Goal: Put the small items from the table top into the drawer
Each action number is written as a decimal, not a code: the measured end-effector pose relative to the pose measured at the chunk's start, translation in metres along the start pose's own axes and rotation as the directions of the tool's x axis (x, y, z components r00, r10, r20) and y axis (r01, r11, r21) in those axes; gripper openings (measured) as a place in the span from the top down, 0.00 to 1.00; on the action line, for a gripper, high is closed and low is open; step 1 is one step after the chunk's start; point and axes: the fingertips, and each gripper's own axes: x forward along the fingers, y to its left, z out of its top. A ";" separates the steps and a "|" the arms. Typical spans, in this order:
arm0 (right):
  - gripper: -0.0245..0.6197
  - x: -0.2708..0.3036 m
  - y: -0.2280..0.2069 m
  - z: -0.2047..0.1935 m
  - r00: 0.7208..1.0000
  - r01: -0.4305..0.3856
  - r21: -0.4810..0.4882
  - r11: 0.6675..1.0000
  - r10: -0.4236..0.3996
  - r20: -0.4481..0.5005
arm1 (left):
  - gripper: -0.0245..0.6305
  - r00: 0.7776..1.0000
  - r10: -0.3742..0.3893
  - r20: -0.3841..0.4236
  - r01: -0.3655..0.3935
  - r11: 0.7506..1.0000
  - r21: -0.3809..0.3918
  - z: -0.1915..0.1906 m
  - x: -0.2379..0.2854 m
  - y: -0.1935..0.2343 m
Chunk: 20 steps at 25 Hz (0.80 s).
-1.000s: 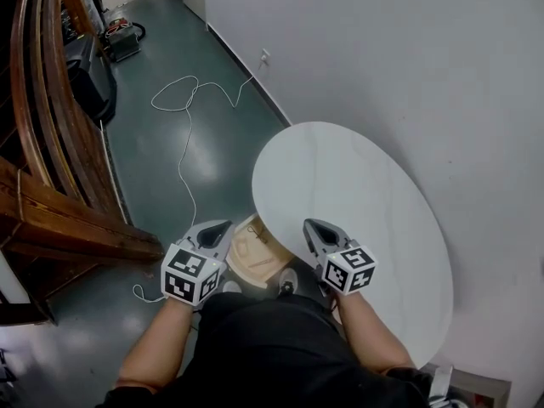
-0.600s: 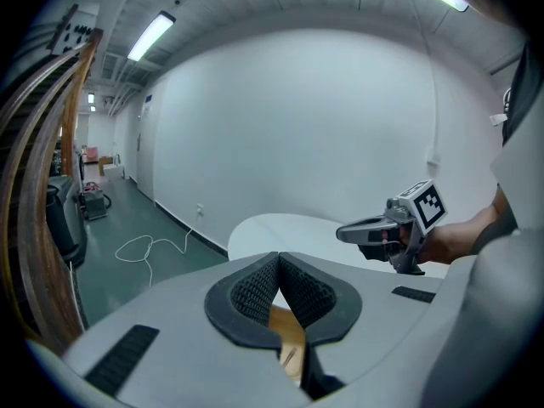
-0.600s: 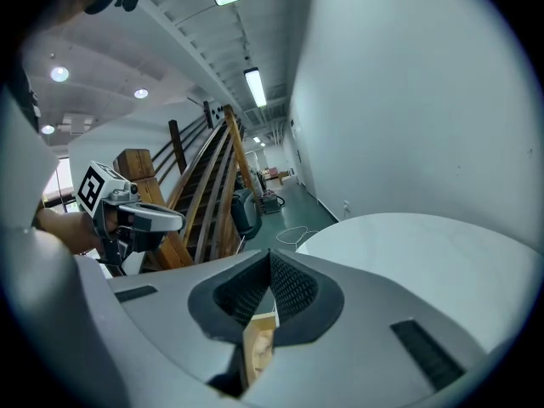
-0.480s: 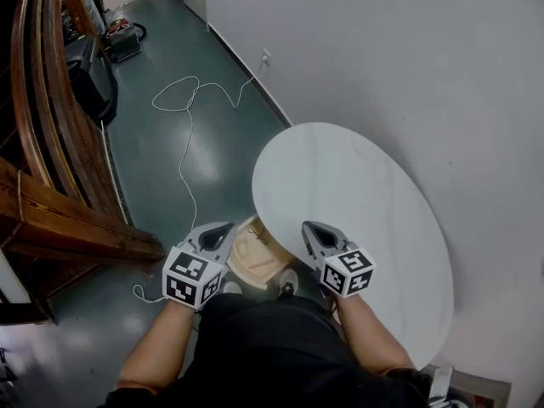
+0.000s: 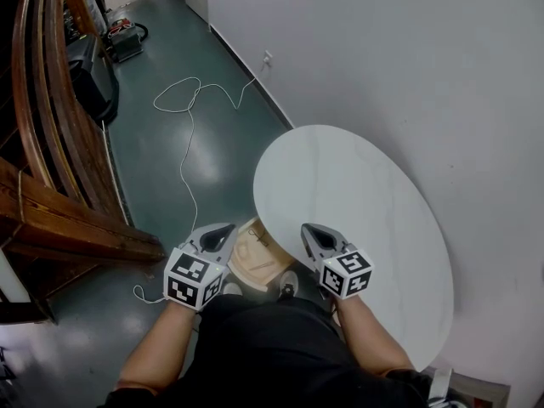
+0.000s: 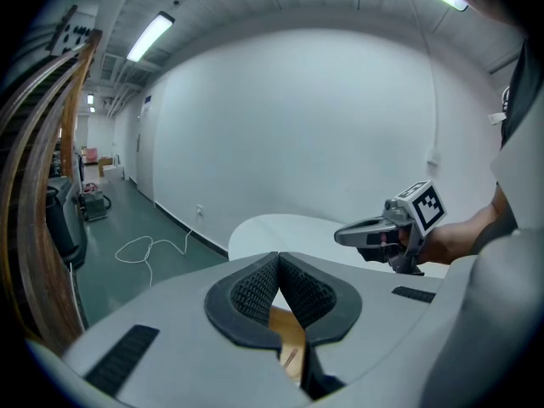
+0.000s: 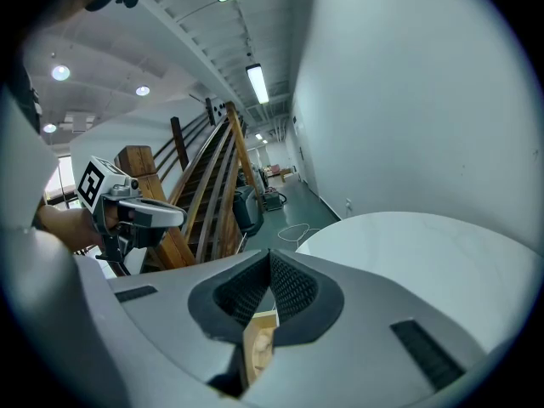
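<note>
Left tool (image 5: 223,229) and right tool (image 5: 308,229) are both pinched narrow with nothing in either. They're held level either side of the drawer (image 5: 255,253), likely done loading. The drawer stands open under the near rim of the tabletop (image 5: 357,194); contents too blurred to name. No small items show on the tabletop. A cable (image 5: 187,126) lies on the floor (image 5: 153,168) beyond.

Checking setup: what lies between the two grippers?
The wooden drawer, pulled out from under the round white table, lies between the left gripper and right gripper; the head view shows it.
</note>
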 end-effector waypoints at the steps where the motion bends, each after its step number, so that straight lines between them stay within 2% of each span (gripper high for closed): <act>1: 0.95 0.000 0.000 0.000 1.000 0.000 0.000 1.000 0.000 -0.001 | 0.94 1.000 0.001 0.000 -0.001 1.000 0.000 0.000 0.000 0.000; 20: 0.95 0.006 0.001 0.001 1.000 -0.006 -0.001 1.000 0.006 -0.014 | 0.94 1.000 0.008 -0.004 -0.008 1.000 -0.001 -0.001 0.000 0.007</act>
